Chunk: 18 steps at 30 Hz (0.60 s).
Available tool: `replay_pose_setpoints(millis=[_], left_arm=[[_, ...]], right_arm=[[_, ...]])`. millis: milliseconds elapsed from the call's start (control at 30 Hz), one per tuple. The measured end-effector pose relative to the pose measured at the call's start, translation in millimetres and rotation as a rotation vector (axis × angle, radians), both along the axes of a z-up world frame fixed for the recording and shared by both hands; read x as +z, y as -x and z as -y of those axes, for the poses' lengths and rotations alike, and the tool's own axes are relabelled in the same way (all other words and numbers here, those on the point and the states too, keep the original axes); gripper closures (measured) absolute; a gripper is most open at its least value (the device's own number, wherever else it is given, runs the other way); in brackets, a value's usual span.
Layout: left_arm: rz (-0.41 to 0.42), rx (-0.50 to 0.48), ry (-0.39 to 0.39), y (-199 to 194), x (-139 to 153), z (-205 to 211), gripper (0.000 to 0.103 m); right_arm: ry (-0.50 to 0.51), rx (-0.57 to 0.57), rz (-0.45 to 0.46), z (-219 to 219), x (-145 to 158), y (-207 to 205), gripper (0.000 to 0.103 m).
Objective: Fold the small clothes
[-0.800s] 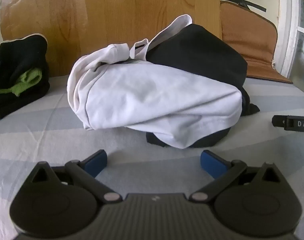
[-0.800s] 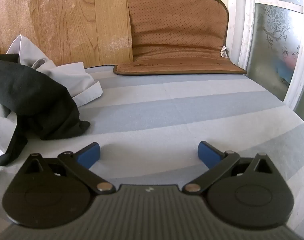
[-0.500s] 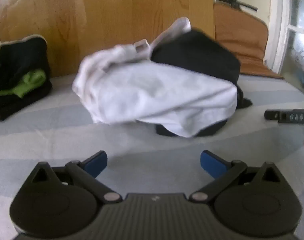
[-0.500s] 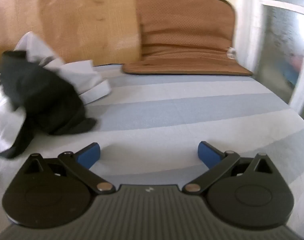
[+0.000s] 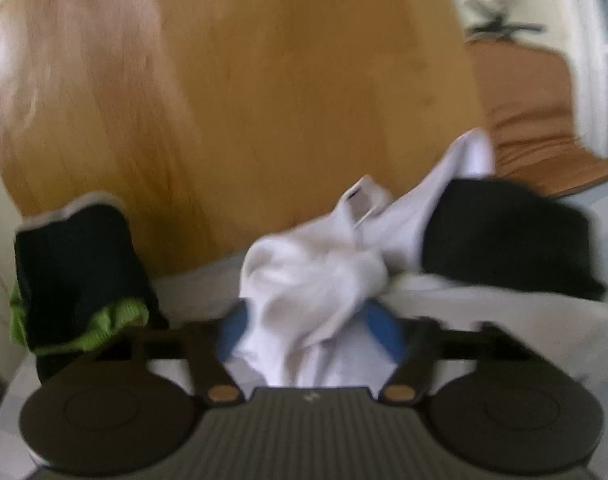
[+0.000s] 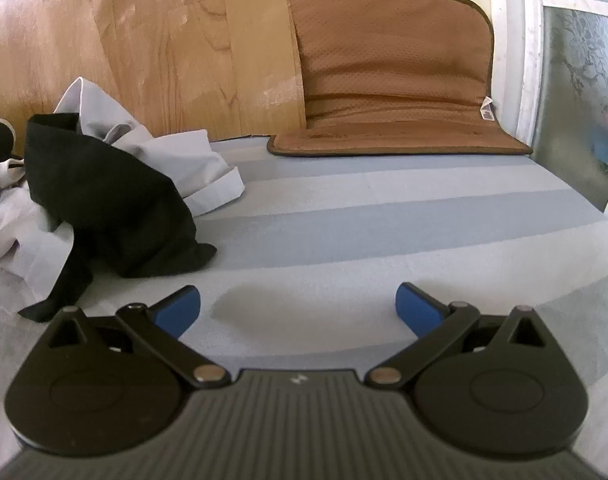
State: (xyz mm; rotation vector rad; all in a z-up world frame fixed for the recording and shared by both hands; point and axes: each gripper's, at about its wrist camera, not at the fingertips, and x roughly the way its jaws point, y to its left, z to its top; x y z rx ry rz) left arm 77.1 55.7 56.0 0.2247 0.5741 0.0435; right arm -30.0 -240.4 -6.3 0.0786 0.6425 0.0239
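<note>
Between my left claw (image 5: 309, 330), clenched on it, bunches the white shirt (image 5: 315, 280); right claw (image 6: 298, 312) gapes idle. Next, I'd lift it free of the black garment (image 5: 507, 240).

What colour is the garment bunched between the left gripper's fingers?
White. The white garment sits between the left gripper fingers, clearest in the left wrist view.

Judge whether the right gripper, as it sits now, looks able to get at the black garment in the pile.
Probably yes. The right gripper is open and empty over the striped sheet, and the black garment lies to its left with only bare sheet between them. The white garment sits behind and beneath it, not in the way.
</note>
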Motion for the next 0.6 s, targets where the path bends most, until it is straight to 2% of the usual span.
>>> replay_pose_setpoints(millis=[33, 67, 133, 167, 233, 300, 367, 433, 500, 533, 600], left_arm=[[-0.021, 0.036, 0.054, -4.8, -0.8, -10.7, 0.091], [-0.029, 0.067, 0.165, -4.0, 6.0, -26.1, 0.091], [0.035, 0.073, 0.392, 18.8, 24.0, -59.2, 0.093], [0.088, 0.077, 0.450, 33.7, 31.7, -69.7, 0.094], [0.181, 0.117, 0.461, 65.9, 41.5, -83.4, 0.095], [0.229, 0.123, 0.504, 96.8, 50.2, -98.6, 0.095], [0.276, 0.095, 0.582, 138.8, 54.7, -114.4, 0.095], [0.335, 0.083, 0.600, 181.3, 61.6, -123.9, 0.095], [0.362, 0.081, 0.606, 206.5, 65.9, -136.4, 0.095], [0.361, 0.090, 0.609, 214.6, 68.6, -144.8, 0.095], [0.335, 0.129, 0.599, 233.6, 62.7, -151.8, 0.095]], right_arm=[[-0.005, 0.001, 0.001, 0.9, 0.7, 0.1, 0.000], [-0.012, 0.002, 0.003, 2.2, 1.1, 0.5, 0.000], [-0.030, -0.001, 0.006, 5.0, 1.7, 0.3, 0.000], [-0.034, -0.004, 0.007, 5.3, 1.8, 0.1, 0.000], [-0.038, -0.006, 0.007, 7.0, 2.3, -0.3, 0.000], [-0.066, -0.006, 0.019, 12.0, 3.6, 1.9, 0.000], [-0.145, -0.010, 0.062, 23.0, 7.8, 7.6, 0.008], [-0.290, 0.013, 0.087, 31.7, 15.5, 14.3, 0.008], [-0.371, 0.099, 0.116, 25.4, 30.6, 16.6, 0.008], [-0.356, 0.156, 0.151, 14.1, 41.8, 17.5, 0.008], [-0.248, 0.287, 0.228, -17.7, 63.7, 18.0, 0.008]])
